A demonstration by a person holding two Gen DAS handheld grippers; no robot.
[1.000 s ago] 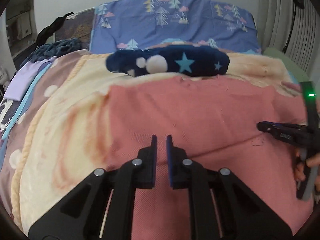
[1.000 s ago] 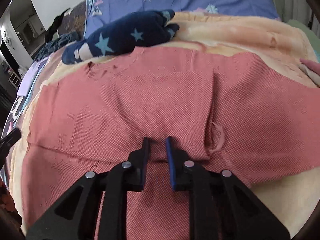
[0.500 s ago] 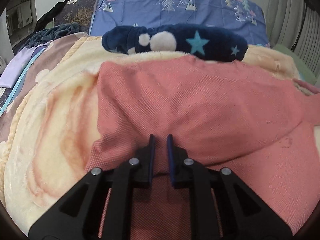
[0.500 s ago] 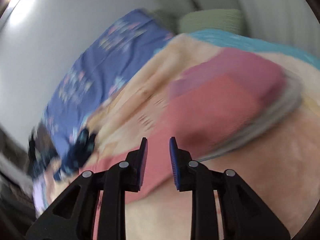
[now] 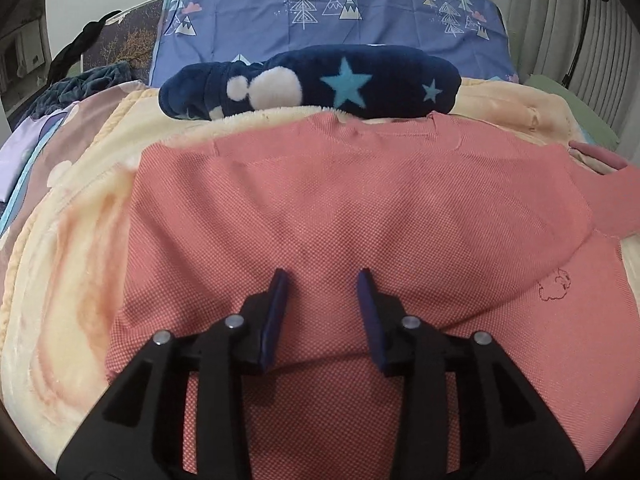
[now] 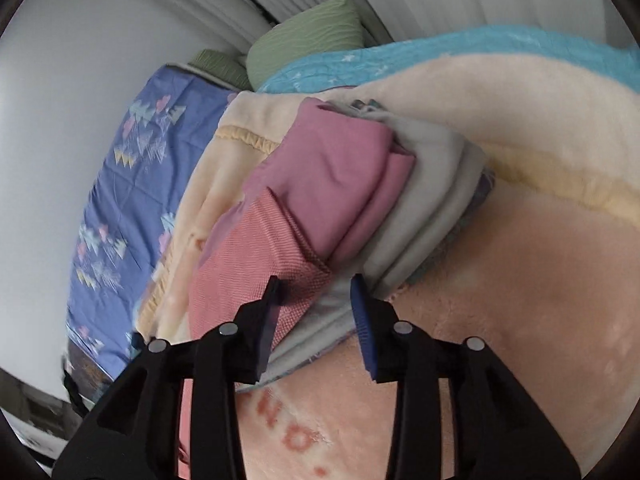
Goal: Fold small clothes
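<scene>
Both claws just opened; left claw (image 5: 322, 280) over coral shirt (image 5: 340, 200), apparently released.

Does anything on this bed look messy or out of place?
Mostly tidy. The coral shirt lies folded on the cream blanket, but its right sleeve sticks out sideways onto the stack of folded clothes beside it. A loose dark thread curls near its right edge.

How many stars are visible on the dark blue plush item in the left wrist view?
2 for certain on the dark blue plush item: a large light-blue star near its middle, and a small star toward its right end. Others may be hidden in the folds at its left end.
</scene>
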